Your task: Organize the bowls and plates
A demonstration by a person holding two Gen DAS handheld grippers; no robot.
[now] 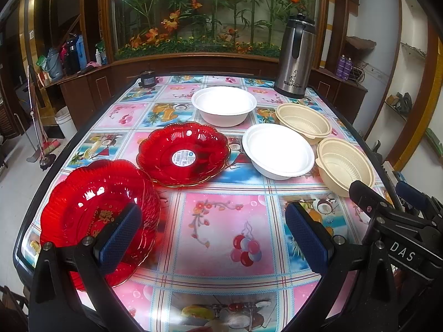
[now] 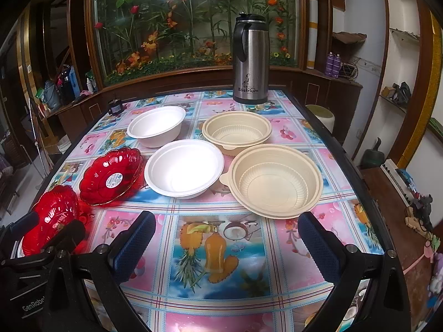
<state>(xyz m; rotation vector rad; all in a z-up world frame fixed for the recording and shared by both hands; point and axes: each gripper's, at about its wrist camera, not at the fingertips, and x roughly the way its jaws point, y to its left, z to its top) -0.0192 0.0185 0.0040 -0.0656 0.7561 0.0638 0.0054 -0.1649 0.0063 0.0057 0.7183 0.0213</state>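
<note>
Both my left claw (image 1: 213,238) and right claw (image 2: 227,246) hang spread, empty. The red plate (image 1: 97,213) nearest the thermos-far edge looks rigid, slick plastic; I'd pinch its scalloped rim.

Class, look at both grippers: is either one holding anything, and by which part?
Nothing is held. The left gripper and right gripper are both open above the table.

I am seeing 2 red plates (image 1: 182,155), 2 white bowls (image 2: 184,168), 2 cream ribbed bowls (image 2: 274,179), a silver flask (image 2: 250,61), and a pink-and-blue fruit-print tablecloth (image 2: 216,251).
</note>
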